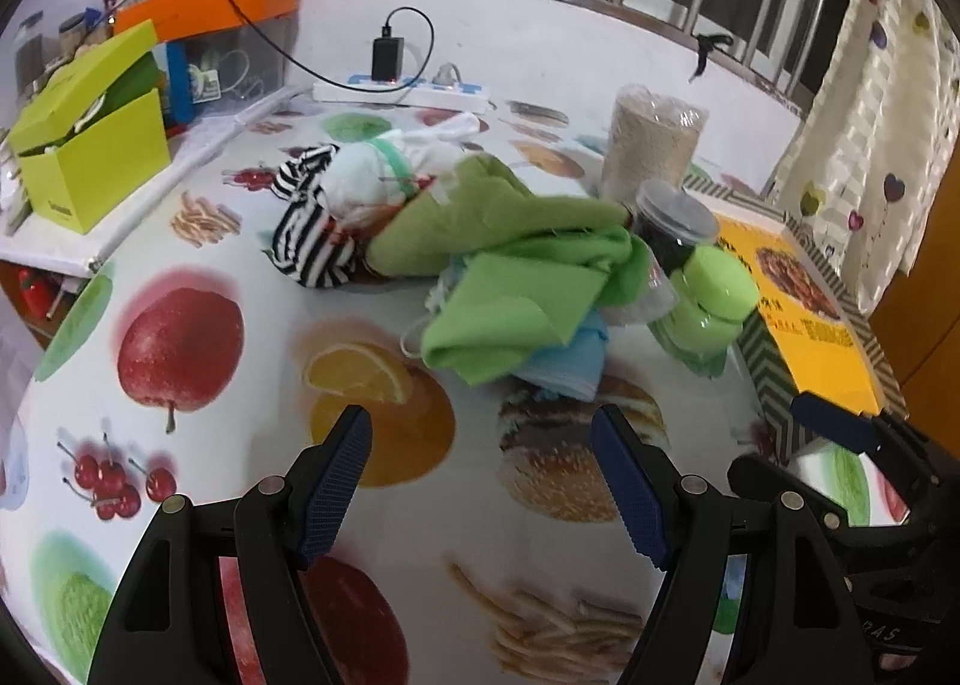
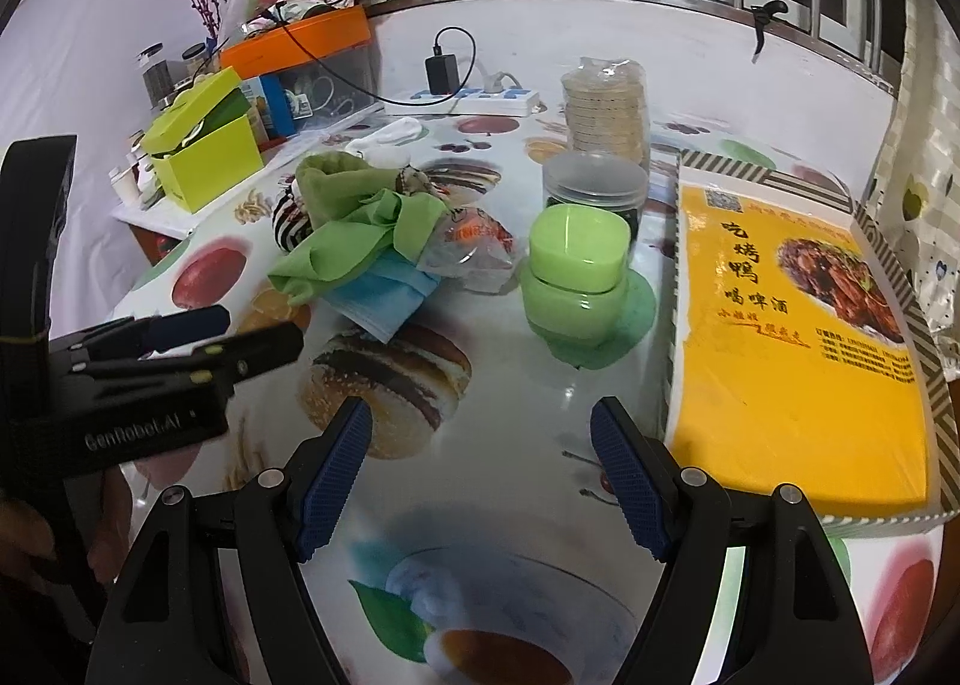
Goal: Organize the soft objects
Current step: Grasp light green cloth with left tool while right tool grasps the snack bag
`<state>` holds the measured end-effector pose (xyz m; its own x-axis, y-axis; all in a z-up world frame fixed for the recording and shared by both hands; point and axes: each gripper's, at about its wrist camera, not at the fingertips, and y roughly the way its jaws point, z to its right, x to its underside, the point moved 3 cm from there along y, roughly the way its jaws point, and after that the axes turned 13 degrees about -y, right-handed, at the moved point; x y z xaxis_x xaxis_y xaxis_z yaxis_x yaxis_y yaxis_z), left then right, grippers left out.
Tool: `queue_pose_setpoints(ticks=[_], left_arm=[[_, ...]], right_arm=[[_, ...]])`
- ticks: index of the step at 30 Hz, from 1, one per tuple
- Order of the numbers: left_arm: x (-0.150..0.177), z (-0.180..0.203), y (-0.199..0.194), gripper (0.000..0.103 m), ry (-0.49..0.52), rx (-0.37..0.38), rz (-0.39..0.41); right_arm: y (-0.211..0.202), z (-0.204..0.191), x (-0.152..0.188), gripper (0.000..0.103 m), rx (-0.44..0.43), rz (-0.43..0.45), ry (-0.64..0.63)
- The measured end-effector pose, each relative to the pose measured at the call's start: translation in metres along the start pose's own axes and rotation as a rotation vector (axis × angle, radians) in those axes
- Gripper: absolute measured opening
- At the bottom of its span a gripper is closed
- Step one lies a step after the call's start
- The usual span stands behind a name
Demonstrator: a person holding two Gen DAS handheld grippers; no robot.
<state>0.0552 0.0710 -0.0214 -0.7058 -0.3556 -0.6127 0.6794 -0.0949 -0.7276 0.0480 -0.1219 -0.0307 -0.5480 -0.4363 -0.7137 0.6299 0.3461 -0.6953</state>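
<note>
The left gripper [image 1: 483, 481] was spread wide and held nothing; its blue ribbed fingers [image 1: 336, 484] hovered above the tablecloth [image 1: 240, 241], which was printed with fruits and burgers. The right gripper [image 2: 480, 478] was also wide apart and empty, low over the same cloth. In the right wrist view the left gripper appeared at the left edge, with a hand [image 2: 27, 544] partly visible behind it.

Ahead of both grippers, and apart from them, lay the pile of soft things. A light green cloth [image 1: 510, 313] was folded loosely on top of a blue face mask [image 1: 564, 361]. Behind it a darker green cloth [image 1: 480, 211] touched a black-and-white striped garment [image 1: 306, 229] and a white bundle [image 1: 366, 175]. A crumpled plastic bag [image 2: 474, 247] lay just beside the mask on its right.

To the right of the pile stood a green lidded jar [image 2: 573, 277], and behind it a clear jar with dark contents [image 2: 594, 187]. Farther back was a wrapped stack of round discs [image 2: 606, 108]; what they were I could not tell. A yellow flat box with a roast duck picture [image 2: 792, 349] lay along the right side of the table.

At the far wall there was a white power strip [image 1: 402, 90] with a black charger [image 1: 387, 54]. At the left stood a lime green open box [image 1: 96, 168] and an orange-lidded container [image 1: 210, 0].
</note>
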Motion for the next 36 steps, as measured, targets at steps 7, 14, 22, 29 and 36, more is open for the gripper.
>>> queue_pose_setpoints(ticks=[7, 14, 22, 29, 36], left_arm=[[-0.016, -0.006, 0.015, 0.072, -0.013, 0.0, -0.004], [-0.028, -0.005, 0.03, 0.053, -0.008, 0.037, -0.035], [-0.028, -0.002, 0.038, 0.008, -0.007, 0.101, -0.062], [-0.029, -0.012, 0.002, 0.005, -0.04, 0.141, -0.006], [-0.03, -0.03, -0.03, 0.005, -0.064, 0.112, 0.04]], right_arm=[[0.008, -0.003, -0.009, 0.076, -0.019, 0.002, -0.012], [0.013, 0.0, -0.021, 0.076, -0.016, 0.015, -0.014], [0.02, 0.003, -0.029, 0.076, -0.014, 0.019, -0.014], [0.023, 0.003, -0.033, 0.076, -0.018, 0.017, -0.02], [0.02, -0.005, -0.039, 0.076, -0.031, 0.043, -0.042]])
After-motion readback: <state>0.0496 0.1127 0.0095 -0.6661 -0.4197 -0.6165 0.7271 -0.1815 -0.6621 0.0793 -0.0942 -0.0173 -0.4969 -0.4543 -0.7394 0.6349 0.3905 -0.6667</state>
